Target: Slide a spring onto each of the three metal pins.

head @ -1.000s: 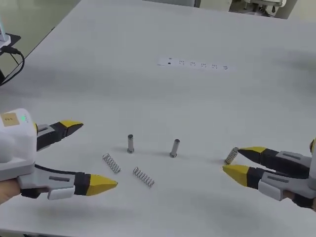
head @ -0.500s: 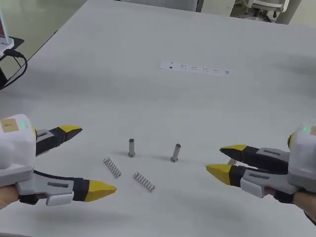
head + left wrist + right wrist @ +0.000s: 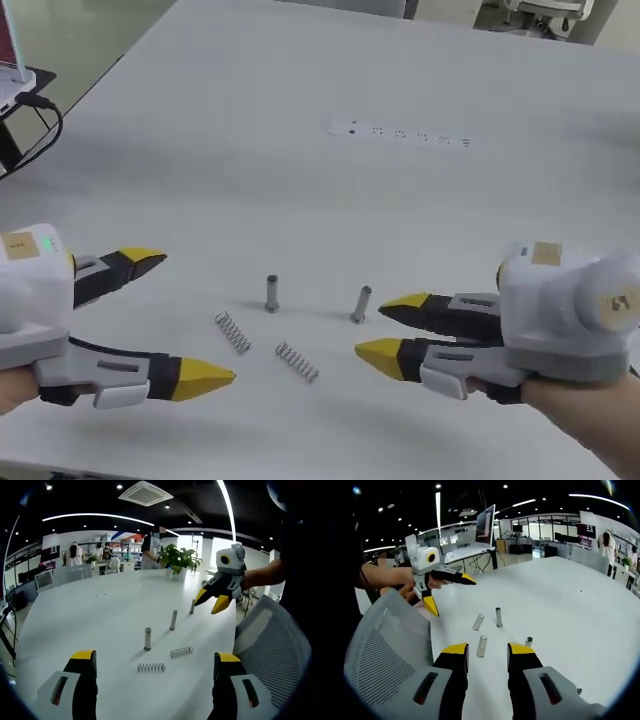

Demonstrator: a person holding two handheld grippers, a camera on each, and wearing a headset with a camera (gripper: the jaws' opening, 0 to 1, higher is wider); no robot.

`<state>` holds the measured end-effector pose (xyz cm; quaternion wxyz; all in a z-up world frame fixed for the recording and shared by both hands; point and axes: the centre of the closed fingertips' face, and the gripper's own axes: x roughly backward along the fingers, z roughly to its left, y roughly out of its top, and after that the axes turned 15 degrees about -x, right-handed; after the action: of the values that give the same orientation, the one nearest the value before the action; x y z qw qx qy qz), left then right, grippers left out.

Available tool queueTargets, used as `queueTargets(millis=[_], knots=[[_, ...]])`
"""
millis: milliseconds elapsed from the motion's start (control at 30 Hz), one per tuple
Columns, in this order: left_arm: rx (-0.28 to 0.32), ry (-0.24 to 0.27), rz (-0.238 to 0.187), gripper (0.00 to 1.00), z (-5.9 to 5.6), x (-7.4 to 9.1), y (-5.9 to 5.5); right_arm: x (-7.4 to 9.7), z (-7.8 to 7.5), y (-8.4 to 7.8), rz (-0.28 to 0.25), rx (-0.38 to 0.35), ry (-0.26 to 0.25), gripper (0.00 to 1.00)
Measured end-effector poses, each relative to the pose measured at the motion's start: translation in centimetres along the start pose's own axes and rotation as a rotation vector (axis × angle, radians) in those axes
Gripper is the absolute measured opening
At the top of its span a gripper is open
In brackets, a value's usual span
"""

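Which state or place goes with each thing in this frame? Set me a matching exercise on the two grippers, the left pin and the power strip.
Column one:
1. left gripper
2. right gripper
3. left pin
4. power strip

Column two:
A. lies flat, farthest from both grippers
B. stands upright with no spring on it
C. jaws open wide
D. jaws open a little, tips close to the right pin

Pairs: 1-C, 2-D, 3-B, 4-A.
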<state>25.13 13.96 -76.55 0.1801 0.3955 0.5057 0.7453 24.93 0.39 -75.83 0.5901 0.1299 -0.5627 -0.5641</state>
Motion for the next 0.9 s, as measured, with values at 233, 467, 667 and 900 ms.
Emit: queueTargets(millis=[233,467,667,900], knots=[[0.001,0.002,0.004,0.94,0.1,0.1,-0.2,-1.5,0.5,0.0,0.024,0.02,0.019,0.28],[0.002,-0.001,0.003,0.94,0.1,0.0,-0.2,-3.7,0.6,-0.8,0.061,0.022,0.021,0.27],[0.0,0.003,0.002,0.95,0.2,0.0,-0.1,-5.3,1.1,-1.7,0.095,0.029,0.021,0.26],[0.005,0.0,0.002,0.95,0.1,-0.1,-0.3,-7.0,0.5,-3.5,0.153,0.048,-0.022,0.26]])
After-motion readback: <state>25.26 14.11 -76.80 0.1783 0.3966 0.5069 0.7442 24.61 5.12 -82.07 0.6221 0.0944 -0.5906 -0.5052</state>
